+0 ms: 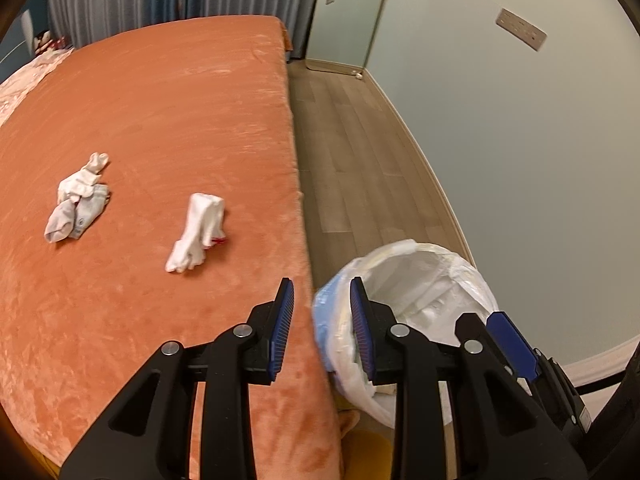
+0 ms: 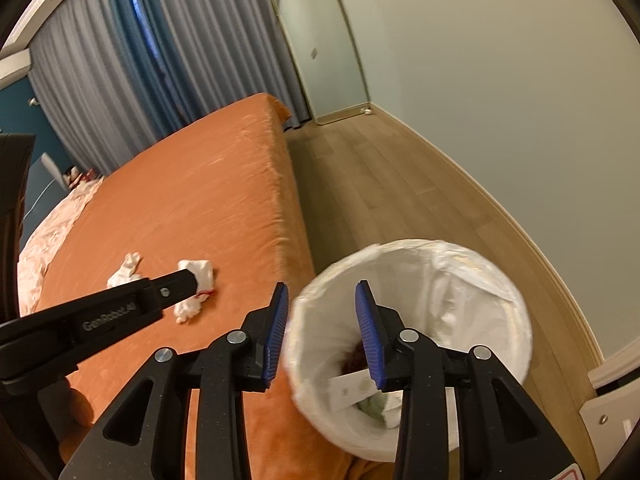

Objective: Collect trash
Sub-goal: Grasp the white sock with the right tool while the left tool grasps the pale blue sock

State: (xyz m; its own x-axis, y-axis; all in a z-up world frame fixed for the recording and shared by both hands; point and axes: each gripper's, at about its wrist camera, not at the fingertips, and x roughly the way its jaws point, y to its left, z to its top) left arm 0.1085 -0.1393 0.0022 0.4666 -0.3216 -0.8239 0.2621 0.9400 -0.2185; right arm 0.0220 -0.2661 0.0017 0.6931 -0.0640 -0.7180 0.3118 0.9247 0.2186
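Note:
Two white crumpled bundles lie on the orange bed: one [image 1: 198, 232] near the bed's right edge, another [image 1: 78, 204] further left. My left gripper [image 1: 321, 286] hangs open and empty above the bed edge, beside the bin. The bin [image 1: 424, 272] has a white liner and stands on the floor against the bed. In the right wrist view my right gripper [image 2: 322, 288] is open and empty over the near left rim of the bin [image 2: 520, 320]. A white card [image 2: 352, 390] and a dark red scrap [image 2: 354, 354] lie inside. Both bundles [image 2: 196, 288] [image 2: 124, 270] show here too.
The orange bed [image 1: 160, 120] fills the left. A strip of wooden floor [image 1: 352, 160] runs between it and the pale wall [image 1: 520, 160]. A standing mirror [image 2: 320, 48] leans at the far end beside grey and blue curtains [image 2: 120, 80]. A finger of the left gripper [image 2: 176, 280] crosses the right wrist view.

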